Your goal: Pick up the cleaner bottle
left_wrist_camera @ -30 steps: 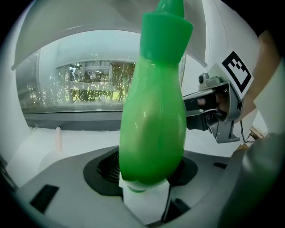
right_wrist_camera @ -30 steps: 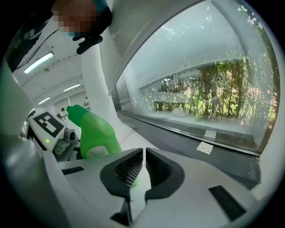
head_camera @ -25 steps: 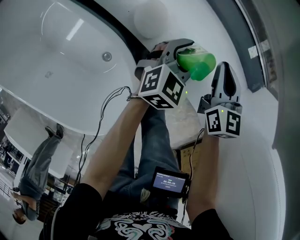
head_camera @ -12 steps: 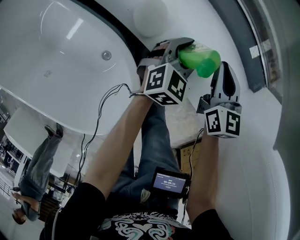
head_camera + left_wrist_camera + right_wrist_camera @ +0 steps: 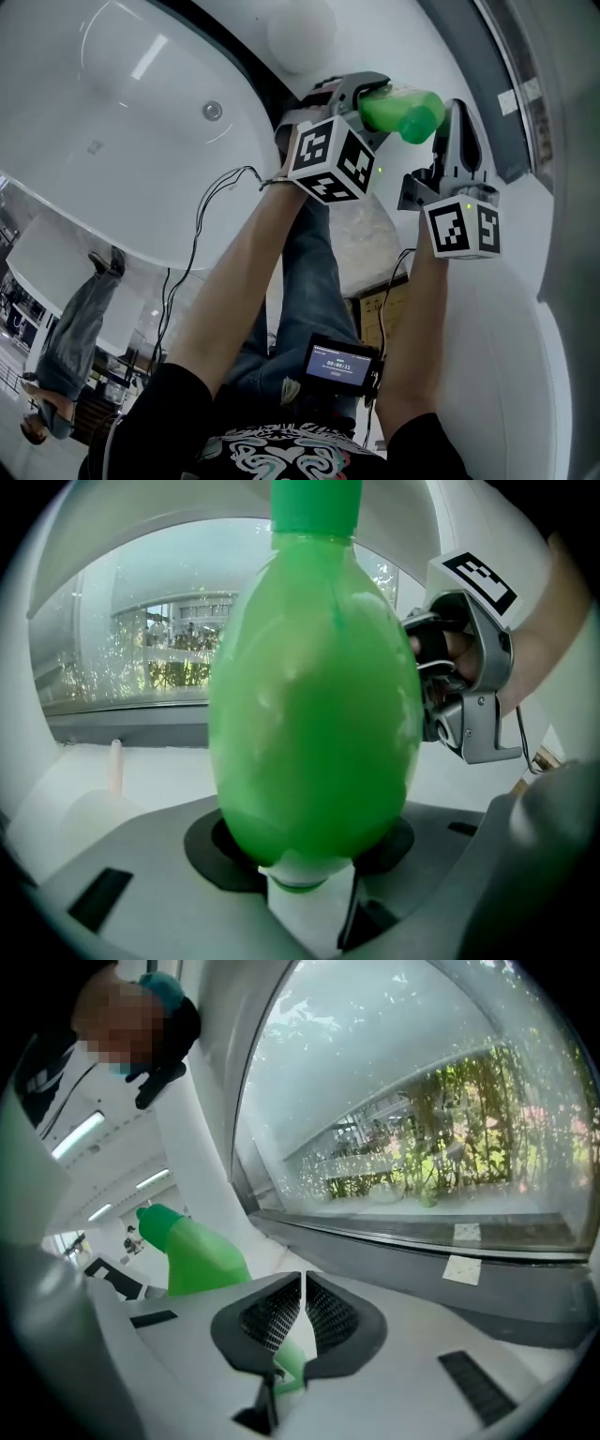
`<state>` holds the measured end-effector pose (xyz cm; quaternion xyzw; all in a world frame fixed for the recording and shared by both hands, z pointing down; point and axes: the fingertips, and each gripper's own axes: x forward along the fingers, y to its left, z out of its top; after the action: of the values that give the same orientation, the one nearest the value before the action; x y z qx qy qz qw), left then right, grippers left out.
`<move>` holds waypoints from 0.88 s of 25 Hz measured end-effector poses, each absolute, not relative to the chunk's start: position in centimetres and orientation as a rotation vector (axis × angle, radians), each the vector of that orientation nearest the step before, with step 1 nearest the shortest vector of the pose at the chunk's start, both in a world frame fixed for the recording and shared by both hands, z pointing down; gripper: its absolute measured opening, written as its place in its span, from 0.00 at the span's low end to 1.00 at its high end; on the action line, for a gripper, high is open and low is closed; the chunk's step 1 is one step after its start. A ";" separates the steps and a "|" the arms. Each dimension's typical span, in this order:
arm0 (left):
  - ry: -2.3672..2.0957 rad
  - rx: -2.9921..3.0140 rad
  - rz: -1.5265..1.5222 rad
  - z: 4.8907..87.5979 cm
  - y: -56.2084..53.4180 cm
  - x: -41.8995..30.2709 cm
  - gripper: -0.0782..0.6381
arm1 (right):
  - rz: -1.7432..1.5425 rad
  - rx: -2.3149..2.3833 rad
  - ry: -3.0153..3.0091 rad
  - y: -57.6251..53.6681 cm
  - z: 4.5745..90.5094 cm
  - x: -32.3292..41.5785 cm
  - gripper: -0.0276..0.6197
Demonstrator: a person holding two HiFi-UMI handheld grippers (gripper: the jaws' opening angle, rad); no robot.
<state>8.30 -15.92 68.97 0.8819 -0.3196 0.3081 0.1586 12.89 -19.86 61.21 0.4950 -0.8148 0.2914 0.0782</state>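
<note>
Now | cleaner bottle (image 5: 403, 111) held between left hand-held gripper (image 5: 309, 855) jaws | just closing

We count two claws, the left (image 5: 369, 99) and the right (image 5: 302, 1314), two marker cubes (image 5: 328, 161), one on each, and two bare forearms (image 5: 230, 281). We find one green cleaner bottle (image 5: 405, 112), one white bathtub (image 5: 112, 141), one white globe (image 5: 302, 36) and one small lit screen (image 5: 340, 361).
</note>
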 end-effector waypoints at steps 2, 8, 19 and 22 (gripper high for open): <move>-0.903 2.526 0.885 68.9 -15.9 8.3 0.41 | 0.905 1.399 -2.479 -20.1 61.4 11.5 0.09; -0.893 2.503 0.861 68.8 -16.1 8.2 0.40 | 0.924 1.342 -2.509 -19.8 61.4 10.7 0.09; -0.841 2.384 0.688 68.1 -16.7 7.4 0.40 | 0.932 1.304 -2.539 -19.5 61.1 8.9 0.09; -0.805 2.362 0.654 68.1 -16.7 7.6 0.40 | 0.963 1.327 -2.530 -19.6 61.3 9.2 0.09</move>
<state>7.56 -16.66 68.06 0.8797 -0.2998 0.2435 0.2774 9.18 -19.58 61.30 0.4392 -0.8375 0.3189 0.0631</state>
